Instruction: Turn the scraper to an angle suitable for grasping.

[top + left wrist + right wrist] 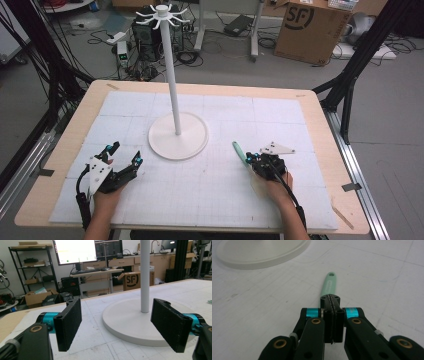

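Note:
A mint-green utensil handle [329,284] with a hole at its tip sticks out from between the pads of my right gripper [331,298], which is shut on it; the rest of the utensil is hidden in the jaws. In the high view the green handle [239,151] points up and left from the right gripper [251,161], low over the white mat at the right. My left gripper [125,154] rests at the front left, its jaws wide apart with nothing between them [120,322]. A white stand with a round base [177,136] and a tall pole [170,65] topped by hooks rises mid-table.
White gridded mat [210,185] covers the wooden table [65,145]. The stand's base [130,325] lies just ahead of the left gripper. Black frame posts [350,75] flank the table, with a cardboard box [310,27] and cables on the floor behind.

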Motion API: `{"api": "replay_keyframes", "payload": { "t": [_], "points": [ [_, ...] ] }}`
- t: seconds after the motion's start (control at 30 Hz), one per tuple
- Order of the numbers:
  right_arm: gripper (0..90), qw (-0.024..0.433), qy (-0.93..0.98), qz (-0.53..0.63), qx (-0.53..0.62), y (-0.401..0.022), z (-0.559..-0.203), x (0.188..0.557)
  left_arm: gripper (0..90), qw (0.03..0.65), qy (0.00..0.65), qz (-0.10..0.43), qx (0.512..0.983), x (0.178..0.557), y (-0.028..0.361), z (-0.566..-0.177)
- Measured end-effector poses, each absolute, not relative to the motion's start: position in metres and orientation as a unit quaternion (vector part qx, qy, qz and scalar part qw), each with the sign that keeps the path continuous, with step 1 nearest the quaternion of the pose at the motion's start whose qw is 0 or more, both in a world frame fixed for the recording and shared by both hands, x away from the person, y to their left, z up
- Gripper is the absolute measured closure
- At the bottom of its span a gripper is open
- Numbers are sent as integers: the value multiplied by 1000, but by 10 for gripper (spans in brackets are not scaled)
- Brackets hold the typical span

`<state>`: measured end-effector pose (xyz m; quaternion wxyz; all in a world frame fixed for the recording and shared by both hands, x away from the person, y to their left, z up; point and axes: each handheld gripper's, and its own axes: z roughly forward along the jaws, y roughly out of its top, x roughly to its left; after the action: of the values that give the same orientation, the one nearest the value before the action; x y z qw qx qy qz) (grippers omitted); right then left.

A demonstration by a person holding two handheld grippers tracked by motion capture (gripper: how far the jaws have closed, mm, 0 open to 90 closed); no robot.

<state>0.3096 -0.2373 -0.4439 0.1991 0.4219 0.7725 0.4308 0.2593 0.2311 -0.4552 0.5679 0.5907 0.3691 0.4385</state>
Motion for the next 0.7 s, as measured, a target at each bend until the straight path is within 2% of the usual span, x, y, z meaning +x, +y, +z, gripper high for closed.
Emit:
{"api": "replay_keyframes", "payload": {
  "t": [0.33,0.7],
  "points": [
    [900,187,792,427,395,-234,-447,272,254,568,368,438,592,259,231,-455],
    [900,182,794,413,408,-234,-449,265,255,568,368,438,592,259,231,-455]
  ]
}}
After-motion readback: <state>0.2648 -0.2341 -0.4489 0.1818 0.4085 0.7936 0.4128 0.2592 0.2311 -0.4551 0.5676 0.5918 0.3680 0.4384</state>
